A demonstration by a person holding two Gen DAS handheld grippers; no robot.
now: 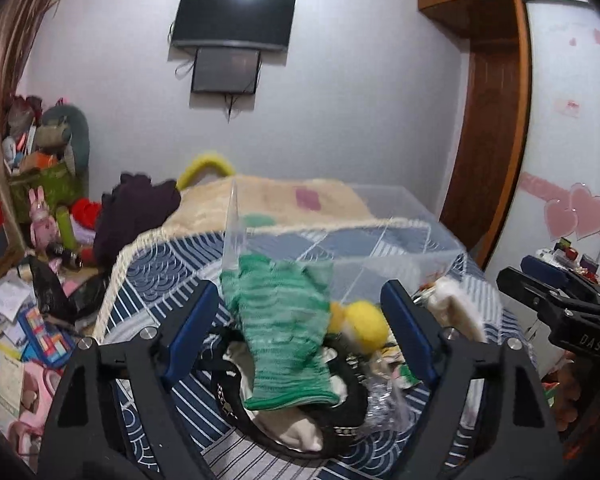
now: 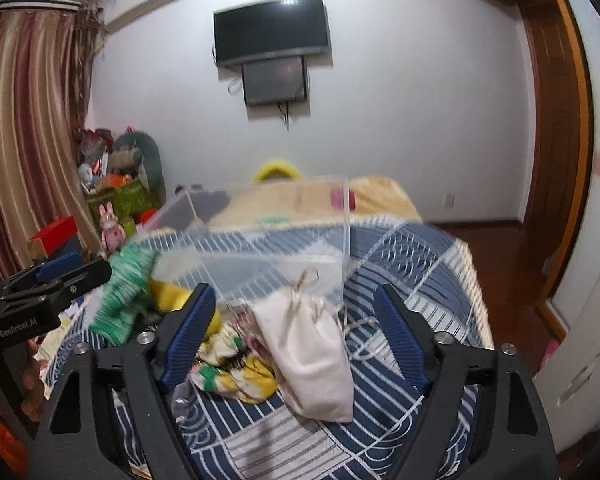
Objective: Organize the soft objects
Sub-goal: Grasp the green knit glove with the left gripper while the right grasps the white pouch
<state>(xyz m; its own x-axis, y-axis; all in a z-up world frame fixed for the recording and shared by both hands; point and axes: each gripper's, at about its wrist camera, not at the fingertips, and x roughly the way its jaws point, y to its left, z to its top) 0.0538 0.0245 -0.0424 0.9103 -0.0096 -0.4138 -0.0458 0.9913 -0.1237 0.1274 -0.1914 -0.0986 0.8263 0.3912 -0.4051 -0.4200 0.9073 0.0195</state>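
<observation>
A green knit glove (image 1: 284,332) lies on a pile of soft things on the bed, between the fingers of my open left gripper (image 1: 304,300). A yellow plush (image 1: 366,322) and a black studded item (image 1: 352,408) lie beside it. A clear plastic box (image 1: 340,232) stands on the bed beyond the pile. My right gripper (image 2: 296,304) is open above a white drawstring pouch (image 2: 312,356) and a yellow patterned cloth (image 2: 236,368). The glove (image 2: 124,292) and the box (image 2: 268,236) also show in the right wrist view.
The bed has a blue striped cover (image 2: 412,264) and a beige blanket (image 1: 284,200). Toys and clutter (image 1: 48,184) fill the floor at the left. A wooden door (image 1: 488,128) and a wall TV (image 1: 232,20) are behind.
</observation>
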